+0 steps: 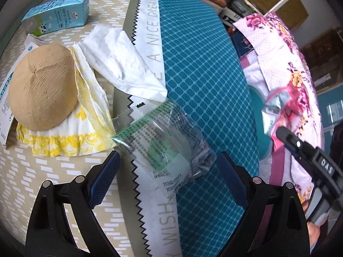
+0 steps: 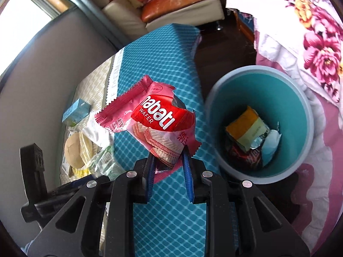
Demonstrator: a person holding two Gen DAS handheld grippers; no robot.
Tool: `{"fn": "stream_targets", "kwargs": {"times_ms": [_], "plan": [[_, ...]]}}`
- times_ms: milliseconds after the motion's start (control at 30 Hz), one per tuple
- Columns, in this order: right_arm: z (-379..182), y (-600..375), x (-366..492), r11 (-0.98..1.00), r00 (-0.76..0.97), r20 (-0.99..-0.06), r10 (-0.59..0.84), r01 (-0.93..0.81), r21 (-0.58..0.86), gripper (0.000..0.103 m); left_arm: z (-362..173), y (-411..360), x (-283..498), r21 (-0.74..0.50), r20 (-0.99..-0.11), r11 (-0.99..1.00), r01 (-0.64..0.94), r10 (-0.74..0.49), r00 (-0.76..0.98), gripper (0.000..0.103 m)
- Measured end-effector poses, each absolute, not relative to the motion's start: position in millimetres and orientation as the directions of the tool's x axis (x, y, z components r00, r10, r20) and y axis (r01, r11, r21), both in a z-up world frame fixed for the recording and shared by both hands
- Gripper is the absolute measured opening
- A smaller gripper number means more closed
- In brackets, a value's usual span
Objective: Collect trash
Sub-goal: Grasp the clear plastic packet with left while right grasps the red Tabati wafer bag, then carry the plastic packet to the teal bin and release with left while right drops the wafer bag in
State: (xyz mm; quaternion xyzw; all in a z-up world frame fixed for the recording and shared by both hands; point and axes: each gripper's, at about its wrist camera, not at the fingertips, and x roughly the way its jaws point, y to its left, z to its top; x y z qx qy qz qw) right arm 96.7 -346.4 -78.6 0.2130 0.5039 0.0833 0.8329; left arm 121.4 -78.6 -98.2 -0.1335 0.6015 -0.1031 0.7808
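My right gripper is shut on a red wafer wrapper, held in the air above the table's blue edge and just left of a teal bin. The bin holds several wrappers. My left gripper stands open over a clear plastic wrapper with green print that lies on the table between its fingers, untouched. In the left wrist view the right gripper shows at the right with the red wrapper, blurred.
On the table lie a white tissue, a brown round bun on yellow-trimmed paper, a blue milk carton and a white box edge. A floral cloth hangs beside the bin. A sofa stands behind.
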Motion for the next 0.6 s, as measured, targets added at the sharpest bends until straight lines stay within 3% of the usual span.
{"fn": "stream_targets", "kwargs": {"times_ms": [333, 433, 467, 600], "plan": [[-87, -374, 88, 0.878, 0.509, -0.782, 0.360, 0.099, 0.469, 0.023, -106, -107, 134, -0.242, -0.938, 0.970, -0.019, -0.229, 0.259, 0.092], [-89, -383, 86, 0.871, 0.516, -0.776, 0.363, 0.109, 0.480, 0.023, -104, -113, 132, -0.193, -0.943, 0.981, 0.001, -0.185, 0.277, 0.078], [-90, -384, 85, 0.869, 0.518, -0.775, 0.363, 0.112, 0.482, 0.023, -104, -115, 131, -0.184, -0.942, 0.983, 0.009, -0.179, 0.283, 0.058], [-93, -392, 84, 0.859, 0.522, -0.769, 0.369, 0.123, 0.497, 0.023, -95, -122, 125, -0.146, -0.938, 0.986, 0.074, -0.162, 0.308, 0.049]]}}
